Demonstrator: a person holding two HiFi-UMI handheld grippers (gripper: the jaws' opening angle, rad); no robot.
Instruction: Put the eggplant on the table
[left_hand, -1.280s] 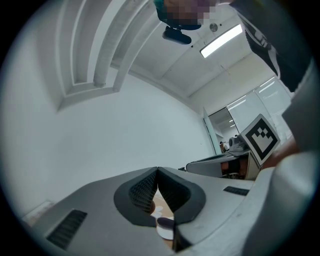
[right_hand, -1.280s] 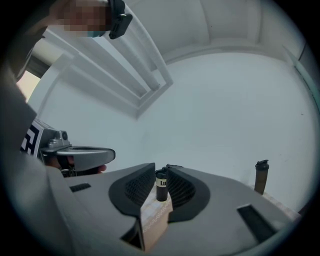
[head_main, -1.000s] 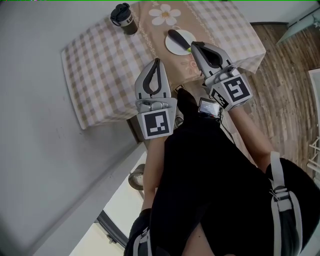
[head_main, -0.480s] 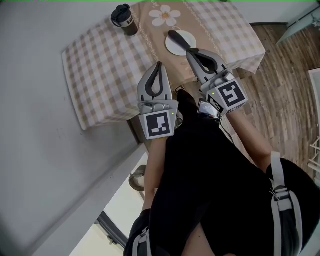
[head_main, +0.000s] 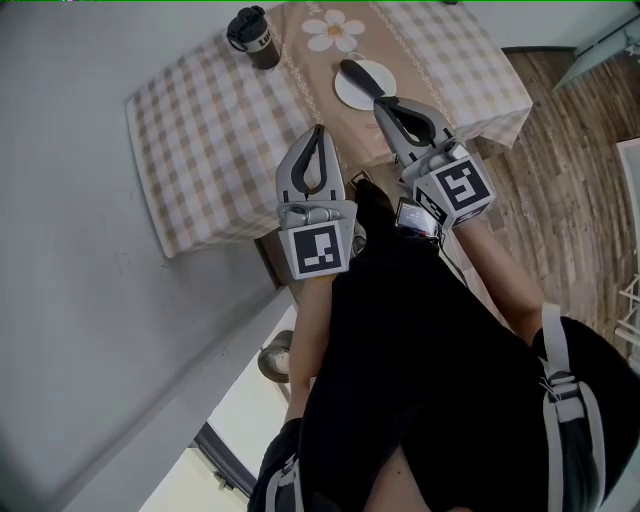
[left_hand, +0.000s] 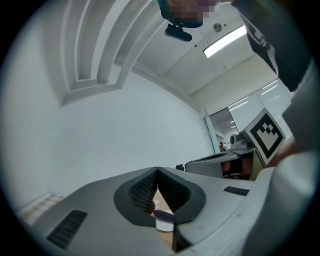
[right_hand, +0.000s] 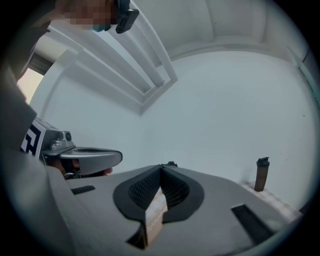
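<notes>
Markers: each cube carries a black-and-white square pattern, one on your left cube and one on your right cube; these are shapes, not letters.
Bottle print: the dark bottle has a pale mark on its side, too small to read.
Small screen: a little lit screen sits just behind your right cube; its content is too small to read.
Left hand-held gripper: the jaws are together at the tips and hold nothing. It is over the near side of the bench.
Right hand-held gripper: the jaws are also pressed together and carry nothing. The tips are at the near edge of the plate.
Eggplant: it lies dark and long on the white plate, on the bench, just beyond your right tips. In the left gripper view you see it low between the jaws.
Bench: it is covered by a beige and white checked cloth. A tan runner goes down the middle, with a white daisy at the far end. The bottle stands upright at the far left of the runner, well apart from the plate.
Room: a plain grey wall is to your left, and a wood plank floor to your right. The left gripper view shows a white ceiling with a long lamp.
</notes>
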